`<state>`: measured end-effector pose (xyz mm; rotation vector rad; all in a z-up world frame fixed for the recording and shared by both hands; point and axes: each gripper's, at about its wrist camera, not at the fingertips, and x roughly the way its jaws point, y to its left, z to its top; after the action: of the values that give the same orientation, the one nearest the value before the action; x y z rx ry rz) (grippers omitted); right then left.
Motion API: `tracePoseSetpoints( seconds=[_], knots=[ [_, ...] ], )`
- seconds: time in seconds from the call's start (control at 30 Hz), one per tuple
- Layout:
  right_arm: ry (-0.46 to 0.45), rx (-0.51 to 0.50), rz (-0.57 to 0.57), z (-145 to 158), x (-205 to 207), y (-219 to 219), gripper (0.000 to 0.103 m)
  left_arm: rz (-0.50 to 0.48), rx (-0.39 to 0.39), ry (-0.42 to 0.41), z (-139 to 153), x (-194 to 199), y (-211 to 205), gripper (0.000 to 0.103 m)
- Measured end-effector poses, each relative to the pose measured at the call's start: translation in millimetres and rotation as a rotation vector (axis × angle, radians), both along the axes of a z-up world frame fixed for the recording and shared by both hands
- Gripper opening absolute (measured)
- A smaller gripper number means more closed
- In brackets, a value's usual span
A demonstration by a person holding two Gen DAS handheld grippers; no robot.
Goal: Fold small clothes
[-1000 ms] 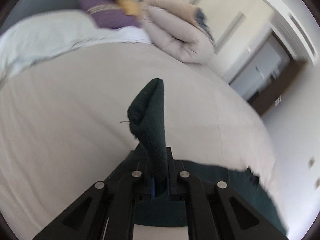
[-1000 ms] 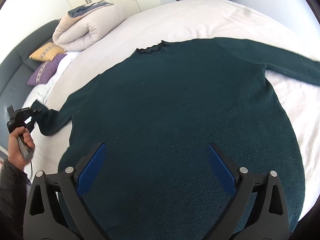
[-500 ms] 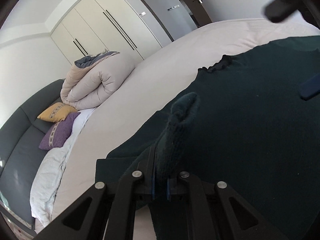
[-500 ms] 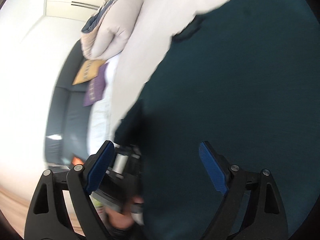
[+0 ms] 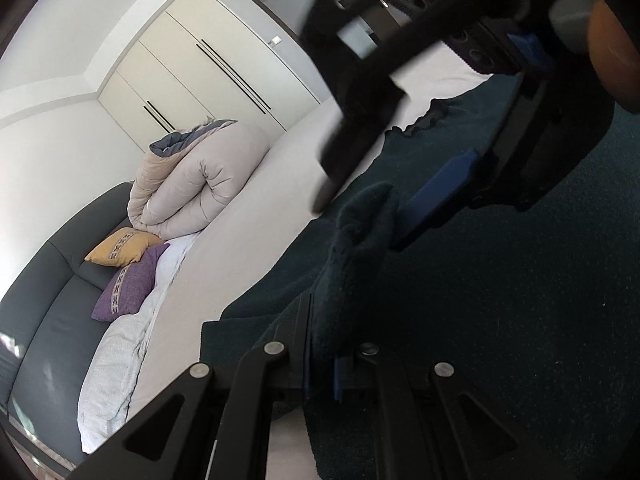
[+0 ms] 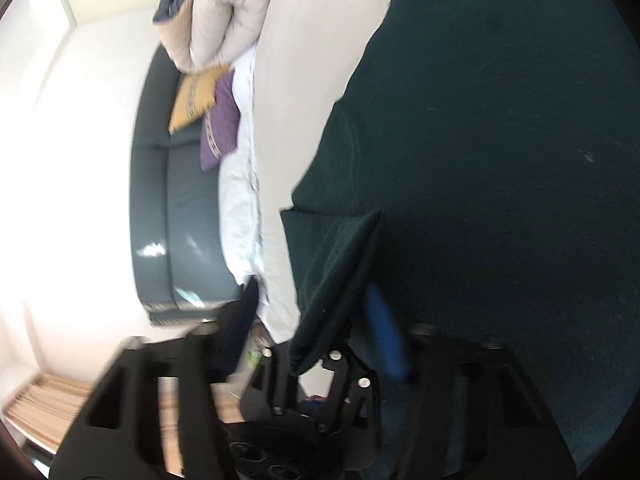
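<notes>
Pale beige sheeting covers the bed (image 5: 256,248), the largest thing before me, with a dark grey upholstered headboard (image 5: 56,292) along its far end. A dark green sweater (image 5: 520,320) lies spread flat over the bed's near half, its ruffled collar (image 5: 420,124) toward the wardrobe (image 5: 192,80). A rolled beige duvet (image 5: 196,188) sits at the headboard end, with a mustard cushion (image 5: 120,246) and a purple cushion (image 5: 128,284) beside it against the headboard.

The sweater's sleeve (image 5: 356,264) is folded in over the body, its cuff end standing up from my left gripper (image 5: 320,376), whose jaws are pinched tight on that fabric. My right gripper (image 6: 316,320) has its jaws spread wide, one on each side of the raised sleeve end (image 6: 336,292); from the left wrist view its blue pad (image 5: 440,188) sits just beside the cuff tip and I cannot tell whether it touches. The right wrist view is blurred.
</notes>
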<state>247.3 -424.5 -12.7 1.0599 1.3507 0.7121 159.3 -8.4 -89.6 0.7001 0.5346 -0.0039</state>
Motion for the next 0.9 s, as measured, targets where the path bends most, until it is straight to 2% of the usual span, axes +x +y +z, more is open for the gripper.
tracePoseSetpoints(
  seconds=[0.07,0.13,0.23,0.27,0.3,0.33,0.37,0.4,0.47,0.53,0.57,0.63,0.7,0.8,0.9],
  knots=[
    [-0.018,-0.043,0.033,0.8,2.8,11.4,0.024,0.000,0.004,0.000,-0.4,0.1,0.3,0.007],
    [-0.033,-0.072,0.043,1.4,2.5,18.3,0.009,0.000,0.007,0.005,-1.0,-0.3,-0.1,0.011],
    [-0.059,-0.120,0.029,5.7,-0.6,21.8,0.007,0.006,0.010,-0.011,3.9,-4.1,-2.8,0.018],
    [-0.072,-0.134,0.027,2.8,-7.6,15.8,0.007,0.010,0.004,-0.017,7.2,-5.9,-3.3,0.029],
    [-0.088,-0.151,0.021,7.4,-7.6,13.1,0.007,0.014,-0.004,-0.029,11.1,-8.6,-3.2,0.046],
    [-0.106,-0.169,0.013,11.9,-4.6,11.5,0.007,0.018,-0.017,-0.046,16.1,-12.1,-1.8,0.054],
    [-0.117,-0.180,0.005,17.6,-3.5,6.8,0.007,0.023,-0.036,-0.055,20.3,-15.2,0.0,0.068],
    [-0.130,-0.193,-0.004,22.7,-1.8,0.9,0.007,0.029,-0.068,-0.052,25.0,-17.6,3.7,0.072],
    [-0.151,-0.227,-0.022,33.5,1.7,-15.3,0.007,0.045,-0.152,-0.019,32.9,-19.5,15.3,0.072],
    [-0.166,-0.266,-0.053,40.7,4.2,-39.6,0.007,0.084,-0.285,0.035,40.7,-17.1,37.5,0.072],
    [-0.169,-0.281,-0.067,45.3,4.5,-54.9,0.007,0.106,-0.362,0.068,43.7,-14.2,50.4,0.069],
    [-0.179,-0.337,-0.101,48.4,11.3,-77.6,0.007,0.173,-0.552,0.143,47.1,-4.7,86.3,0.051],
    [-0.178,-0.388,-0.139,49.8,15.4,-102.6,0.007,0.239,-0.701,0.203,45.5,5.8,118.8,0.028],
    [-0.165,-0.436,-0.185,51.9,16.1,-144.0,0.007,0.305,-0.805,0.225,46.0,16.5,149.2,0.019],
    [-0.155,-0.462,-0.223,46.1,14.0,-171.9,0.007,0.309,-0.838,0.214,53.4,24.5,159.6,0.018]
  ],
)
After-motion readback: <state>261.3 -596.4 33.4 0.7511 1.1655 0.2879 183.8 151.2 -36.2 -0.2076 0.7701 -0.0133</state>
